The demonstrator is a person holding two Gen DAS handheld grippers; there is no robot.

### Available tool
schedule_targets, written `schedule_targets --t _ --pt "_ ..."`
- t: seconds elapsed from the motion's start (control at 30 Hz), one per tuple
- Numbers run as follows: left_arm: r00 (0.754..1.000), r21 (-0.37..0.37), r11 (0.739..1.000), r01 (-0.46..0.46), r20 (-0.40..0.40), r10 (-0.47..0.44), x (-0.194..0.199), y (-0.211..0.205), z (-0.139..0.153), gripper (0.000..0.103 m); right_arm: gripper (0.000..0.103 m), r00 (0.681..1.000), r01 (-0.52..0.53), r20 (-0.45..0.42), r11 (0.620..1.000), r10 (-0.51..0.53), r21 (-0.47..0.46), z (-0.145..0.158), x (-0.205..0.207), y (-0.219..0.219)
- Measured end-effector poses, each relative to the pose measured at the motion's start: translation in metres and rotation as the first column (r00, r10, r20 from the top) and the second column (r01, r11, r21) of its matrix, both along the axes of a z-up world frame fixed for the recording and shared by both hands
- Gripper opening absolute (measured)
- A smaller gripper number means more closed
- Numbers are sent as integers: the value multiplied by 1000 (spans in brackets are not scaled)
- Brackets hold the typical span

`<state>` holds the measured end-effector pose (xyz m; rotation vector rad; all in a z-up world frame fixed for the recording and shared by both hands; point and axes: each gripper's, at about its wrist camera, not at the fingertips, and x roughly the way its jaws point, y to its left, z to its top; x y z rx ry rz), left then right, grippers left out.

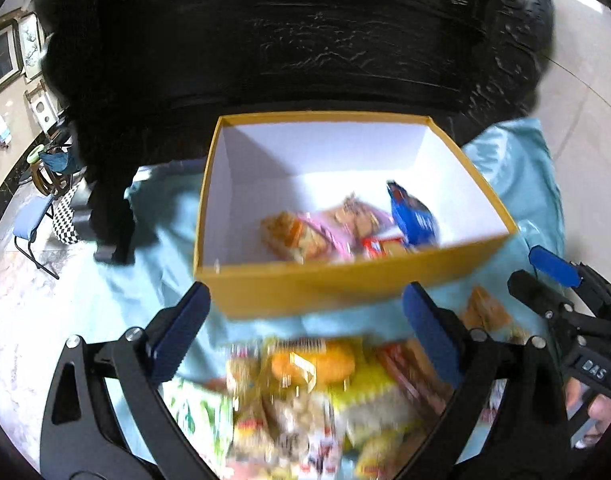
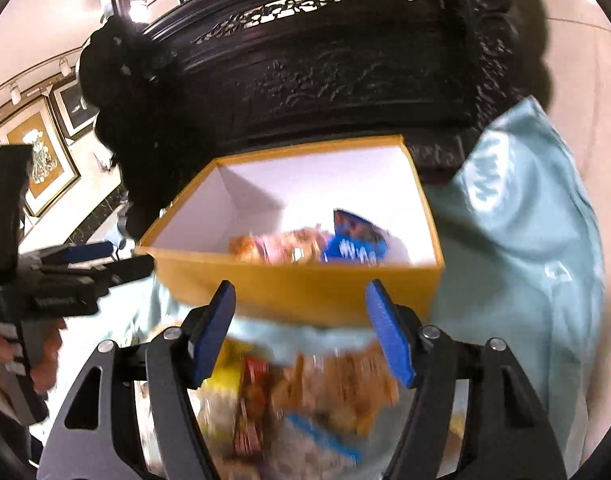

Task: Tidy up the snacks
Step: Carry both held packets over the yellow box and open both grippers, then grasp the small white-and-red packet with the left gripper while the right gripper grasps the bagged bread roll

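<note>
A yellow box (image 1: 305, 288) with a white inside sits on a light blue cloth (image 1: 517, 184); it also shows in the right wrist view (image 2: 305, 288). In it lie a blue packet (image 1: 415, 218), a pink packet (image 1: 333, 232) and other snacks. A blurred pile of loose snack packets (image 1: 317, 396) lies in front of the box, also in the right wrist view (image 2: 305, 396). My left gripper (image 1: 305, 320) is open and empty above the pile. My right gripper (image 2: 301, 328) is open and empty above the pile; it also appears at the right edge of the left wrist view (image 1: 557, 280).
Dark carved wooden furniture (image 1: 305, 48) stands right behind the box. The cloth hangs over the table's right side (image 2: 525, 240). A blue chair (image 1: 33, 228) and framed pictures (image 2: 41, 160) are off to the left on a tiled floor.
</note>
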<state>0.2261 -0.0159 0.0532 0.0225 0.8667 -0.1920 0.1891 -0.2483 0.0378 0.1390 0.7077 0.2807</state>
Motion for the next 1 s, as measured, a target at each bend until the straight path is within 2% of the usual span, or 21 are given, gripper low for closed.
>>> schedule_targets --t 0.17,0.3,0.53,0.8,1.0 --pt "1000 -14 1000 17 -6 -17 -51 10 -10 98 69 999 3 -44 1000 -4 -31 -23 -47 -6" --pt "1000 -2 1000 -10 2 10 -88 19 -23 98 69 997 -4 -77 1000 3 -21 -43 -78 -5" --pt "997 6 1000 2 -72 -1 -133 19 -61 98 69 993 -31 -110 999 33 22 -68 -123 4" --pt "987 6 1000 8 -162 -7 -161 13 -111 98 69 990 -33 -133 999 34 14 -82 -144 5" --pt "984 51 999 7 -178 2 -164 6 -127 97 69 987 -92 -134 996 91 1 -89 -147 24"
